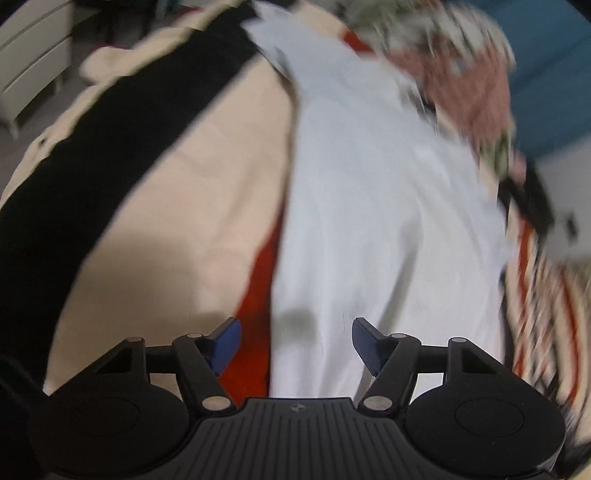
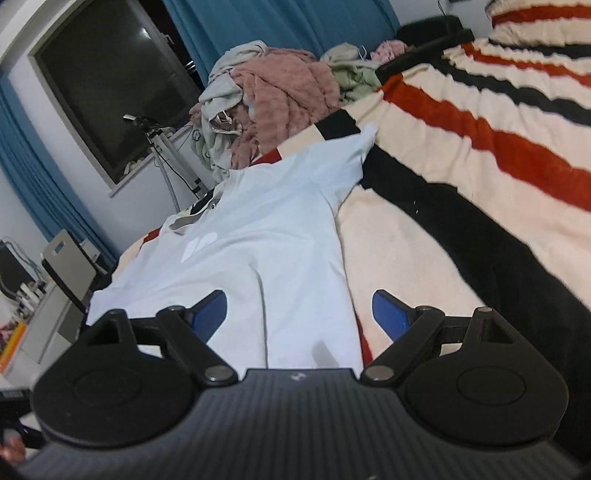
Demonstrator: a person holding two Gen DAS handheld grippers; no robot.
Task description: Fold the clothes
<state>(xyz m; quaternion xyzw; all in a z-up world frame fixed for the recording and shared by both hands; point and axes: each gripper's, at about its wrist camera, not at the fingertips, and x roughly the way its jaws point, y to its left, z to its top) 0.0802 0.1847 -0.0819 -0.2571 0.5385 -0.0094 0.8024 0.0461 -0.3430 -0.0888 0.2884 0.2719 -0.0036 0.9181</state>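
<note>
Left gripper (image 1: 296,341): blue-padded jaws spread wide, gripping nothing, poised over the near hem of the shirt; this view is motion-blurred.
Right gripper (image 2: 300,312): jaws likewise wide apart and empty, low over the shirt's near edge.
White shirt (image 2: 258,236): a pale polo laid flat on the bed, collar at the far end, one short sleeve spread toward the right.
Blanket (image 2: 461,155): cream with red and black stripes, covering the bed beneath and beside the shirt.
Clothes pile (image 2: 280,96): pink, grey and pale green garments heaped just beyond the shirt's collar end.
Backdrop: blue curtains (image 2: 258,22) and a dark window (image 2: 110,81) behind the pile.
Far left: a chair (image 2: 70,266) beside the bed.
</note>
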